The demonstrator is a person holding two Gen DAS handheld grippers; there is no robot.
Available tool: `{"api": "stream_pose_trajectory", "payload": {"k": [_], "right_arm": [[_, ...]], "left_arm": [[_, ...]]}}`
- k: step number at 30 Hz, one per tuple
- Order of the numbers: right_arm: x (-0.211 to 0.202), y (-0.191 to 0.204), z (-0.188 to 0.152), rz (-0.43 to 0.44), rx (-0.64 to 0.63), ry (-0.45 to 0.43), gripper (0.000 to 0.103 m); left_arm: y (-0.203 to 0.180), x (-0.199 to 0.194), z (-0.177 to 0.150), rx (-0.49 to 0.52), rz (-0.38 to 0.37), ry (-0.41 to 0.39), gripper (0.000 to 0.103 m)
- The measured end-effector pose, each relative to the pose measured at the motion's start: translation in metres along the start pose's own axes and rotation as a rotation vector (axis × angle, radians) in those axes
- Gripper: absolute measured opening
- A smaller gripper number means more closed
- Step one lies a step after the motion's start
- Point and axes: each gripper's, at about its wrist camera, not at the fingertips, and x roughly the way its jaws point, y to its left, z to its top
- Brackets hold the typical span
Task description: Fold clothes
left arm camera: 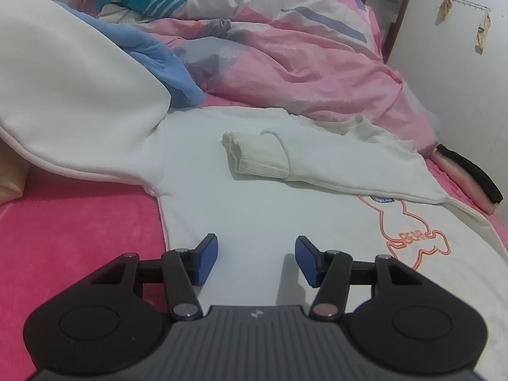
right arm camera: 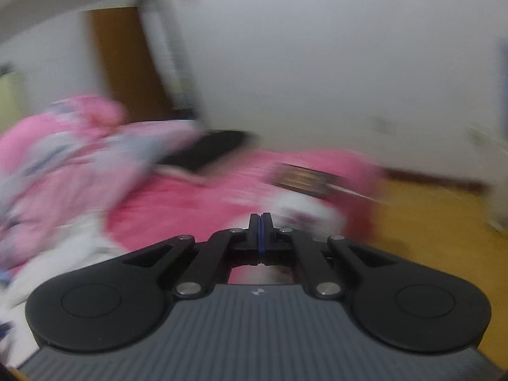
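The white sweatshirt [left arm camera: 254, 197] is lying flat on the pink bedspread [left arm camera: 79, 228], one sleeve [left arm camera: 343, 165] folded across its body, cuff [left arm camera: 257, 155] resting mid-chest. The left gripper [left arm camera: 256, 260] is hovering over the sweatshirt's near part, its blue pads [left arm camera: 208, 260] spread apart, grasping nothing. Beyond the sweatshirt a pink quilt [left arm camera: 301, 63] is heaped. The right gripper [right arm camera: 260, 231] is clenched, pads pressed together on nothing visible, its view blurred.
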Motion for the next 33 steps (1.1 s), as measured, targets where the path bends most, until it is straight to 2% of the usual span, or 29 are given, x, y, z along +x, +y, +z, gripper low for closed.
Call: {"api": "stream_pose_trajectory", "payload": {"k": [4, 5, 6, 8, 11, 14, 17, 18, 19, 22, 24, 25, 27, 30, 33], "right_arm": [[-0.010, -0.073, -0.023, -0.187, 0.241, 0.082, 0.008], [-0.012, -0.087, -0.028, -0.226, 0.297, 0.100, 0.027], [-0.013, -0.092, -0.030, -0.255, 0.330, 0.108, 0.050], [-0.015, -0.096, -0.034, -0.305, 0.348, 0.101, 0.061], [-0.011, -0.084, -0.034, -0.406, 0.278, 0.088, 0.081], [0.000, -0.058, -0.033, -0.456, 0.148, 0.073, 0.081], [0.013, -0.009, -0.031, -0.441, -0.031, 0.028, 0.081], [0.015, 0.018, -0.031, -0.369, -0.100, 0.007, 0.081], [0.017, 0.048, -0.033, -0.261, -0.178, -0.003, 0.081], [0.027, 0.151, -0.050, 0.146, -0.404, 0.012, 0.074], [0.037, 0.221, -0.075, 0.399, -0.529, 0.074, 0.053], [0.043, 0.255, -0.091, 0.518, -0.585, 0.116, 0.047], [0.056, 0.323, -0.123, 0.746, -0.693, 0.208, 0.025], [0.077, 0.402, -0.178, 0.942, -0.808, 0.347, 0.010], [0.096, 0.449, -0.219, 1.016, -0.873, 0.434, 0.008]], "left_arm": [[0.001, 0.000, 0.000, -0.006, -0.004, -0.003, 0.056], [0.001, 0.000, 0.000, -0.007, -0.005, -0.003, 0.056], [0.001, 0.000, 0.000, -0.006, -0.004, -0.003, 0.056], [0.000, 0.000, 0.000, -0.002, -0.001, -0.003, 0.056], [-0.001, 0.000, 0.000, 0.003, 0.003, -0.004, 0.056], [-0.001, 0.000, -0.001, 0.003, 0.005, -0.005, 0.056], [-0.003, 0.000, -0.001, 0.009, 0.013, -0.003, 0.056], [-0.004, 0.000, -0.001, 0.015, 0.019, -0.001, 0.056], [-0.006, 0.001, -0.001, 0.024, 0.028, 0.002, 0.056], [-0.015, 0.003, 0.000, 0.074, 0.072, 0.014, 0.056], [-0.020, 0.004, -0.001, 0.109, 0.100, 0.020, 0.056], [-0.022, 0.005, -0.001, 0.121, 0.108, 0.022, 0.056], [-0.023, 0.006, -0.001, 0.135, 0.116, 0.026, 0.056], [-0.023, 0.007, 0.000, 0.147, 0.118, 0.029, 0.056], [-0.023, 0.008, 0.000, 0.155, 0.119, 0.032, 0.056]]}}
